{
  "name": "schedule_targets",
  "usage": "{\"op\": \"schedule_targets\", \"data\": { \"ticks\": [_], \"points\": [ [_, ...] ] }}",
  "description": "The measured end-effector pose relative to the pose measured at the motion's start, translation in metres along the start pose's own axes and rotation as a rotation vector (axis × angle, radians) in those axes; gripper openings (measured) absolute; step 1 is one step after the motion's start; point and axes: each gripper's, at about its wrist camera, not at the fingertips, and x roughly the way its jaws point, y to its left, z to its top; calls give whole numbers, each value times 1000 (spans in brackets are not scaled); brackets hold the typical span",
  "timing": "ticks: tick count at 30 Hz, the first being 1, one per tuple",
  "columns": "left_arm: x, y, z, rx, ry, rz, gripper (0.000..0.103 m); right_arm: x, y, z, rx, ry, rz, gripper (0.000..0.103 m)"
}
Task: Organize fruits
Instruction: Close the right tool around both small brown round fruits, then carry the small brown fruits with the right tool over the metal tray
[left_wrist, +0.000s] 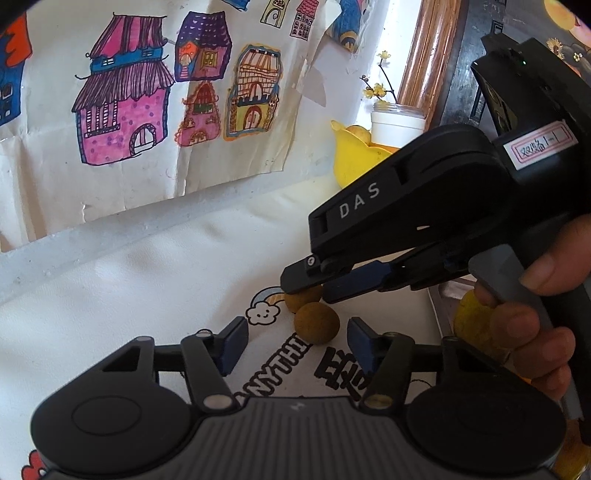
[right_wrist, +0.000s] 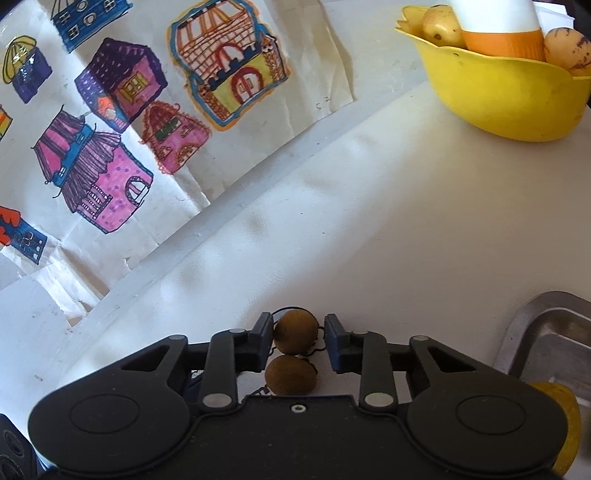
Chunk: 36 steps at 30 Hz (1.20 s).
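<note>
Right, I have a white cloth-covered table (right_wrist: 369, 221) under both grippers, its far edge meeting a white wall hung with a paper sheet of coloured house drawings (left_wrist: 155, 96). Toward the far right corner sits one yellow bowl (right_wrist: 498, 96) holding two pale fruits (right_wrist: 441, 24) and a white-and-orange container (right_wrist: 506, 37); a metal tray (right_wrist: 554, 336) lies at the right edge. Two small brown round fruits lie touching each other. My right gripper (right_wrist: 298, 332) tilts steeply down, its pads pressed on the farther brown fruit (right_wrist: 296, 331), with a hand (left_wrist: 535, 325) on its trigger. My left gripper (left_wrist: 295, 341) tilts more gently, jaws parted, with the nearer brown fruit (left_wrist: 316, 323) just beyond the fingertips, untouched.
</note>
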Motion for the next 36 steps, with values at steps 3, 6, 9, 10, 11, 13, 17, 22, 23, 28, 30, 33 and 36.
{"op": "schedule_targets", "data": {
  "ticks": [3, 6, 9, 10, 11, 13, 17, 22, 23, 28, 30, 33, 36],
  "points": [
    [1, 0, 1, -8, -1, -7, 60, 0, 2, 0, -7, -6, -1, 28],
    [2, 0, 2, -18, 0, -17, 54, 0, 1, 0, -4, -8, 3, 28],
    [3, 1, 2, -24, 3, -26, 49, 0, 1, 0, 2, -7, 7, 28],
    [4, 1, 3, -26, 3, -28, 47, 0, 1, 0, 2, -8, 7, 28],
    [5, 1, 3, -28, 3, -32, 44, 0, 1, 0, 2, -8, 7, 28],
    [6, 1, 4, -32, 6, -37, 42, 0, 1, 0, 3, -7, 7, 28],
    [7, 1, 4, -40, 7, -46, 38, 0, 0, 1, 9, -5, 11, 28],
    [8, 1, 5, -54, 16, -65, 31, 0, -1, 1, 19, -4, 17, 28],
    [8, 2, 5, -55, 16, -66, 31, 0, -1, 1, 20, -5, 17, 28],
    [8, 3, 5, -62, 16, -72, 30, 0, -2, 0, 27, -7, 22, 28],
    [7, 3, 4, -59, 15, -70, 30, 0, -2, -1, 30, -7, 22, 28],
    [4, 4, 2, -55, 17, -67, 29, -2, -3, -2, 32, -12, 13, 28],
    [0, 5, 1, -52, 24, -65, 29, -5, -6, -5, 43, -15, 13, 28]
  ]
}}
